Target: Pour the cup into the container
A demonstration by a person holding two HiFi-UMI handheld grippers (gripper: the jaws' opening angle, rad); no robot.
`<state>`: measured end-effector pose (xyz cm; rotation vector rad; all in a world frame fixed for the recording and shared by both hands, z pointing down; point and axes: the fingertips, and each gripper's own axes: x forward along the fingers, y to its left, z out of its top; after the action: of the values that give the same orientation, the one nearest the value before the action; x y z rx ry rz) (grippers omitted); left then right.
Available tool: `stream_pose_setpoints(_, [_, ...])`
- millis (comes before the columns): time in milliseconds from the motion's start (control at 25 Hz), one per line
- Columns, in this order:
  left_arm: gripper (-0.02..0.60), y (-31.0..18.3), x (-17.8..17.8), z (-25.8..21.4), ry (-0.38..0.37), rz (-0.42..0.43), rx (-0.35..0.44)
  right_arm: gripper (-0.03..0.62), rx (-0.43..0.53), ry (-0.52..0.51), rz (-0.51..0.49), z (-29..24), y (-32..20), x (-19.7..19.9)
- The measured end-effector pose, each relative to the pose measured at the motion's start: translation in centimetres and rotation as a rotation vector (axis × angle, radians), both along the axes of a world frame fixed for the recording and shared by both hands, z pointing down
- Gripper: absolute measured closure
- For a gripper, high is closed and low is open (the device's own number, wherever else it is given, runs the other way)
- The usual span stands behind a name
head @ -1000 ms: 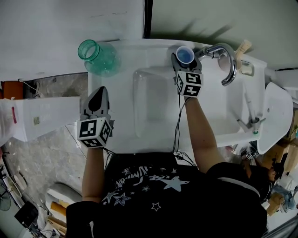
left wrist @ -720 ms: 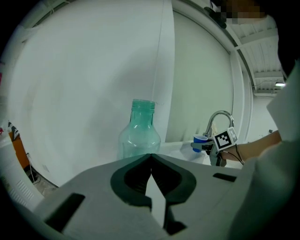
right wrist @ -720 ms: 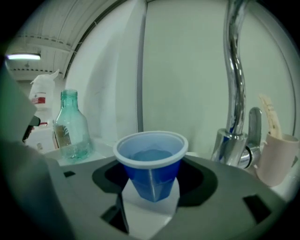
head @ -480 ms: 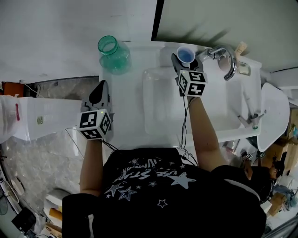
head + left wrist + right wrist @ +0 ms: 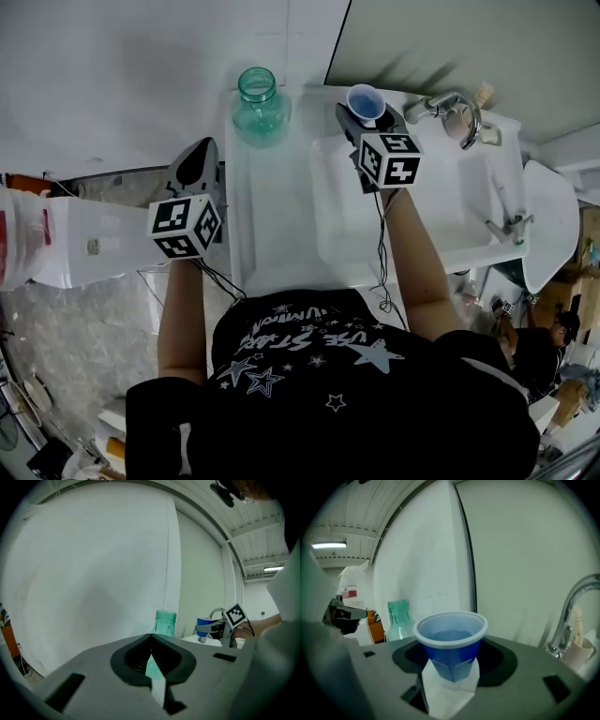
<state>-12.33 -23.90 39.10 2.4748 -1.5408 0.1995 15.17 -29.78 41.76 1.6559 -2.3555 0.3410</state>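
Note:
A blue plastic cup [image 5: 364, 97] with liquid in it stands upright between the jaws of my right gripper [image 5: 367, 118], which is shut on it above the back rim of the white sink [image 5: 281, 234]. In the right gripper view the cup [image 5: 451, 644] fills the middle. The container is a green glass bottle [image 5: 260, 103] with an open neck, standing at the sink's back left corner, left of the cup. It also shows as the bottle [image 5: 399, 619] and the bottle [image 5: 165, 622]. My left gripper [image 5: 197, 155] hangs shut and empty, in front of the bottle and to its left.
A chrome faucet [image 5: 452, 111] curves over the basin [image 5: 422, 206] just right of the cup. A white jug [image 5: 56, 246] sits at the far left. A wall runs close behind the sink. The person's arms and dark star-print shirt fill the lower frame.
The head view has swung, so the sink sits farther right in the picture. The cup in my right gripper now appears nearer the bottle. My left gripper has stayed shut.

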Motion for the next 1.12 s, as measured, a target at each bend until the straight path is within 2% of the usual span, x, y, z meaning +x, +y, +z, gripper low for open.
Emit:
stream_pose_setpoints(480, [0.571, -1.5, -5.1, -2.3, 0.084, 0.015, 0.019, 0.306, -0.01, 0.057, -0.071, -4.1, -0.4, -6.1])
stream_pose_setpoints(640, [0.571, -2.1, -5.4, -2.3, 0.097, 0.036, 0.016, 0.306, -0.002, 0.086, -0.104, -5.2, -1.0, -7.9])
stream_pose_setpoints(880, [0.571, -2.8, -4.5, -2.0, 0.093, 0.098, 0.007, 0.306, 0.011, 0.19, -0.144, -6.2, -2.4, -10.2])
stream_pose_setpoints(1120, [0.571, -3.6, -4.4, -1.3, 0.106, 0.112, -0.009, 0.306, 0.008, 0.299, -0.154, -6.3, -3.6, -10.8])
